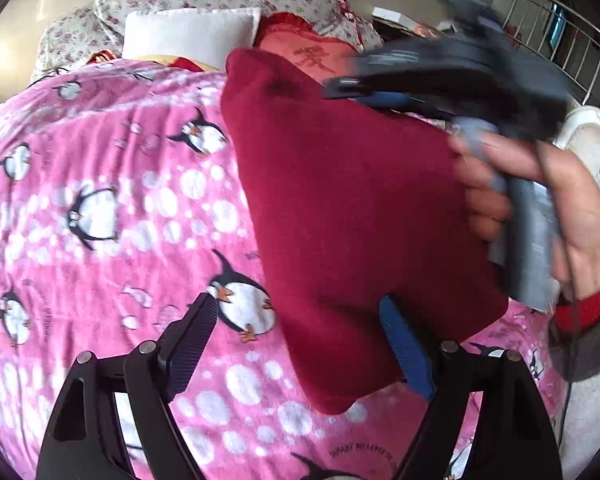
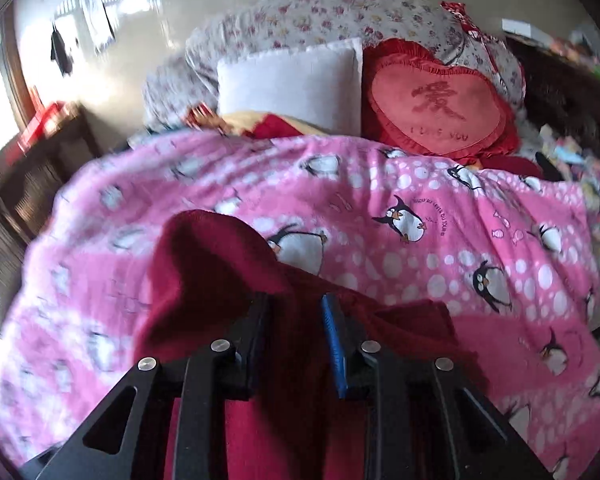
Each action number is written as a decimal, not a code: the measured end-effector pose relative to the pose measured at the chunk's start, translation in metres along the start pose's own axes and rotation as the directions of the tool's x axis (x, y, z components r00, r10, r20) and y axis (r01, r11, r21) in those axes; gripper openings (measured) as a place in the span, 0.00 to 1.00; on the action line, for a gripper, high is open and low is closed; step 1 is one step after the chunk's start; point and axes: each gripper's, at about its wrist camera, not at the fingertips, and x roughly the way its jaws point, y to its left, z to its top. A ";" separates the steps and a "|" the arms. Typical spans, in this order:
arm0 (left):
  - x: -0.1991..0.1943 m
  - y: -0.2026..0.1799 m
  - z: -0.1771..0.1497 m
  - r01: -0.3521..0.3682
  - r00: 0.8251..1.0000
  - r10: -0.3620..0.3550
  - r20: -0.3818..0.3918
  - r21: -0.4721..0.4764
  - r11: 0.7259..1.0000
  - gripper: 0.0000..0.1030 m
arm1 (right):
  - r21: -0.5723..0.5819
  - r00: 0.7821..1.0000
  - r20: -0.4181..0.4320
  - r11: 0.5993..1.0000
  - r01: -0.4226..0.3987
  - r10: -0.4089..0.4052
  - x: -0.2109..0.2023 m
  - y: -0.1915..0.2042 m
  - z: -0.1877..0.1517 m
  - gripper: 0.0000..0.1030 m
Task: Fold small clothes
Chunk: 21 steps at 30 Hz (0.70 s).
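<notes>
Up above the pink penguin blanket point(image 1: 100, 200), a dark red cloth point(image 1: 340, 208) hung lifted, pinched at its upper edge by the clenched right gripper point(image 1: 364, 88) (blurred in the left view). Meanwhile the left gripper point(image 1: 300, 344) stood released, its blue finger point(image 1: 404, 344) touching the cloth's lower edge, with a heart-shaped cushion point(image 2: 436, 112) and white pillow point(image 2: 292, 84) beyond.

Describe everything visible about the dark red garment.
The dark red garment is a plain, soft, fleecy or knitted-looking cloth, with no visible print. It is lifted above the pink penguin blanket, hanging in a broad slanted sheet with one corner pointing down. The right gripper pinches a bunched fold of it between its fingers. The left gripper is open; its blue-padded finger lies against the cloth's lower edge, while the other finger is clear of it.
</notes>
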 end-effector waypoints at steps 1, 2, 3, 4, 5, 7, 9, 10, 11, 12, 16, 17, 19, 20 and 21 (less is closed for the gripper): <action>-0.005 0.002 0.002 0.000 1.000 0.000 0.013 -0.004 1.000 0.80 | 0.003 1.000 0.013 1.000 0.003 -0.003 -0.012 -0.002 -0.001 0.51; -0.009 0.005 0.003 0.001 1.000 -0.001 0.027 -0.009 1.000 0.82 | 0.013 0.999 0.035 1.000 0.005 -0.005 -0.029 -0.008 -0.004 0.60; -0.013 0.009 0.006 -0.002 0.999 0.003 0.043 -0.022 1.000 0.83 | 0.024 0.999 0.054 1.000 -0.002 0.001 -0.043 -0.015 -0.007 0.76; -0.015 0.013 0.008 -0.002 0.999 0.004 0.053 -0.038 0.999 0.87 | 0.038 0.997 0.072 0.999 -0.019 0.016 -0.060 -0.024 -0.015 0.84; -0.016 0.018 0.010 0.004 0.998 0.000 0.067 -0.064 0.998 0.89 | 0.045 0.997 0.072 0.999 -0.029 0.026 -0.070 -0.030 -0.022 0.85; -0.016 0.024 0.013 0.017 0.997 -0.009 0.080 -0.106 0.994 0.89 | 0.058 0.998 0.056 0.997 -0.046 0.043 -0.082 -0.040 -0.037 0.92; -0.010 0.031 0.017 0.056 0.995 -0.043 0.090 -0.150 0.987 0.91 | 0.067 0.998 0.023 0.996 -0.061 0.060 -0.082 -0.048 -0.058 0.97; -0.006 0.032 0.018 0.071 0.994 -0.056 0.090 -0.170 0.983 0.93 | 0.067 0.998 -0.007 0.996 -0.057 0.057 -0.077 -0.052 -0.069 0.98; 0.001 0.034 0.019 0.088 0.993 -0.072 0.088 -0.192 0.977 0.93 | 0.071 0.998 -0.021 0.996 -0.055 0.056 -0.074 -0.055 -0.076 0.98; 0.006 0.033 0.020 0.101 0.993 -0.086 0.084 -0.202 0.974 0.94 | 0.082 0.997 -0.035 0.995 -0.063 0.066 -0.069 -0.058 -0.083 0.98; 0.037 0.030 0.024 0.159 0.987 -0.155 0.036 -0.226 0.961 0.95 | 0.187 0.981 -0.046 0.967 -0.175 0.187 -0.044 -0.075 -0.104 1.00; 0.044 0.029 0.025 0.168 0.986 -0.167 0.026 -0.232 0.958 0.95 | 0.210 0.971 -0.046 0.952 -0.221 0.236 -0.036 -0.079 -0.106 1.00; 0.050 0.026 0.026 0.177 0.984 -0.173 0.037 -0.232 0.956 0.95 | 0.280 0.945 -0.034 0.911 -0.304 0.326 -0.025 -0.086 -0.110 0.94; 0.051 0.022 0.028 0.179 0.984 -0.175 0.037 -0.217 0.960 0.92 | 0.321 0.923 -0.026 0.877 -0.356 0.384 -0.020 -0.089 -0.113 0.89; 0.050 0.019 0.030 0.194 0.981 -0.191 0.034 -0.199 0.961 0.85 | 0.325 0.921 -0.010 0.872 -0.366 0.390 -0.021 -0.088 -0.115 0.82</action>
